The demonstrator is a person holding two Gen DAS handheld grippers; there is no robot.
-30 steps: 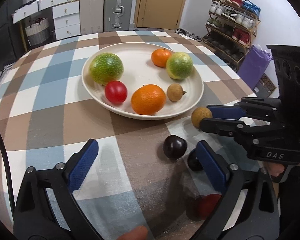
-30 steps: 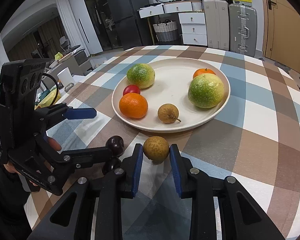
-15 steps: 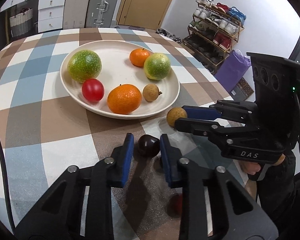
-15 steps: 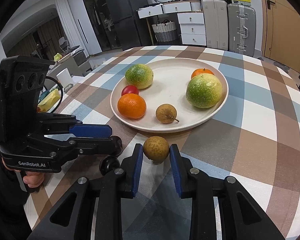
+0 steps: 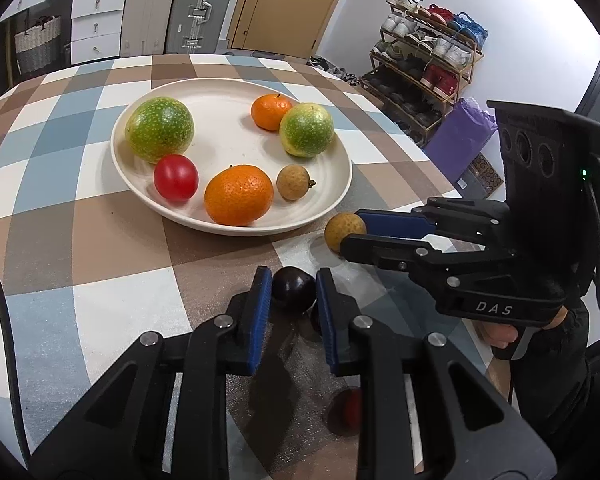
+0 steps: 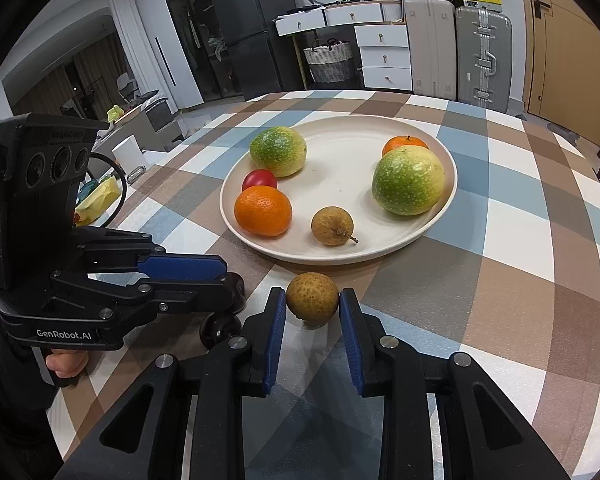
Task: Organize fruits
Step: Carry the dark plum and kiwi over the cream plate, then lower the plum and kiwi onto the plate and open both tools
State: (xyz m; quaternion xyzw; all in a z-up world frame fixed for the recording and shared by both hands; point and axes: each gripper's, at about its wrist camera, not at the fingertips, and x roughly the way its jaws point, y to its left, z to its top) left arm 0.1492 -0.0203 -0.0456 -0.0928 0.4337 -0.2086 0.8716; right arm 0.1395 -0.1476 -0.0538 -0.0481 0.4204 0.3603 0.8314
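Two claws clench fruit: left gripper (image 5: 293,294) grasps a dark plum (image 5: 293,289), right gripper (image 6: 313,307) a brown longan (image 6: 312,298), plate (image 6: 440,224) just ahead.

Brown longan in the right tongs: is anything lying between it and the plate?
No. In the right wrist view, only bare checked tablecloth separates the brown longan from the plate rim; the right tongs grip it.

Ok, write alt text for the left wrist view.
The left hand-held gripper is shut on a dark plum on the checked tablecloth, beside the right hand-held gripper clamping a longan. Behind them, a cream plate holds six fruits.
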